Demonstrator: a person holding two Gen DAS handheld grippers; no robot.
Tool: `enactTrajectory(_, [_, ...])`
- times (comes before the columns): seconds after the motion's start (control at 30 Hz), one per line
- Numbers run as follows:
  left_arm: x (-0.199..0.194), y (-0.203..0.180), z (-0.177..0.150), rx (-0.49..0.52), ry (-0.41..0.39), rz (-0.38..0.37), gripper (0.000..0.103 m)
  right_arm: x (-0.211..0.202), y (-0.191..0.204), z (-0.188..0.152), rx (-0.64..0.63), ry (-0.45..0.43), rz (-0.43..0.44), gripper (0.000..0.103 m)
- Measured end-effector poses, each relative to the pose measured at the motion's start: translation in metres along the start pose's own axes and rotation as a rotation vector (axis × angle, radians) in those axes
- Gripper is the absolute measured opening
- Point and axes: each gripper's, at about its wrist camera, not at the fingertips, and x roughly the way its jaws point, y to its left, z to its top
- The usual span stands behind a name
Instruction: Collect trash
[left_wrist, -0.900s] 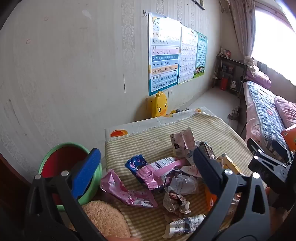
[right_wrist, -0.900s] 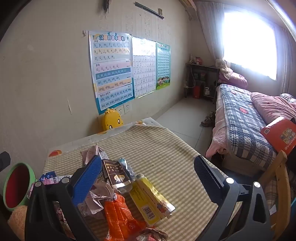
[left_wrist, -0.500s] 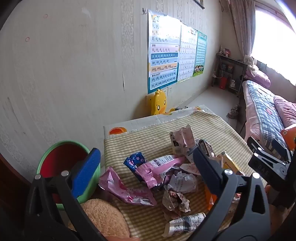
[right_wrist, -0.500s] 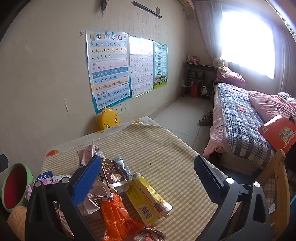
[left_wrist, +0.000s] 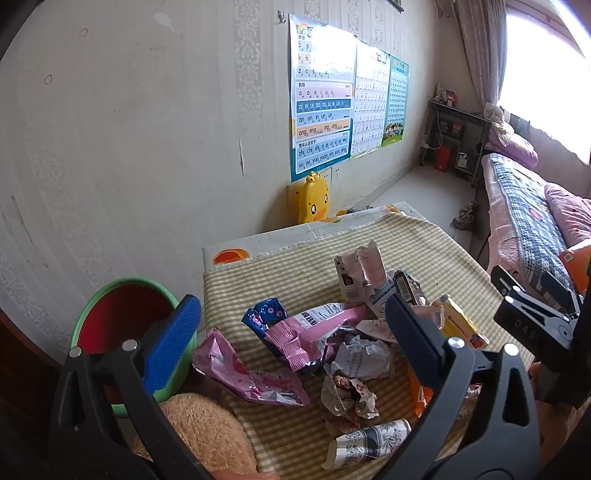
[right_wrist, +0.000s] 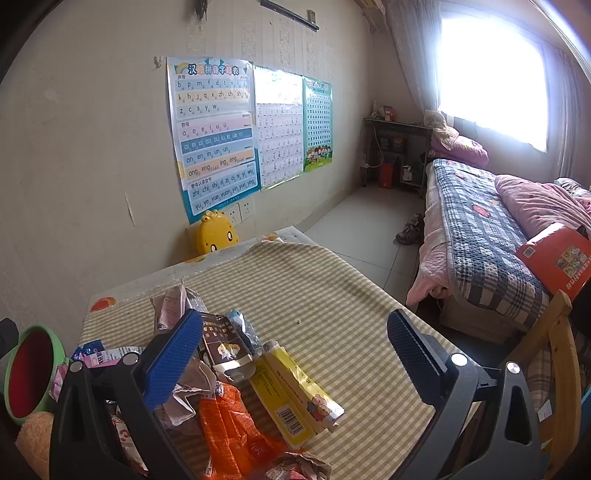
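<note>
Clearly, nothing is picked up yet: a heap of wrappers (left_wrist: 332, 343) sits at the lower centre of the left view, on the checked desk (left_wrist: 436, 243).

For a clean first grab, I would lower onto one loose piece, such as the pink wrapper (left_wrist: 247, 376) at the heap's left edge, closest to the green bin (left_wrist: 122, 325) at lower left. The left claw (left_wrist: 291, 332) hovers over the heap, jaws wide and holding nothing. The right claw (right_wrist: 295, 350) is equally wide and holding nothing, above the yellow pack (right_wrist: 299, 391) and orange packet (right_wrist: 232, 428).
</note>
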Motion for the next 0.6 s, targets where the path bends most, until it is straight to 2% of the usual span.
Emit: enactTrajectory(0.6, [0.0008,0.0014,0.0003,-0.008,0.004,0.002,0.098,0.0049,-0.0044,-0.0032,0.000,0.014,-0.001,0.095])
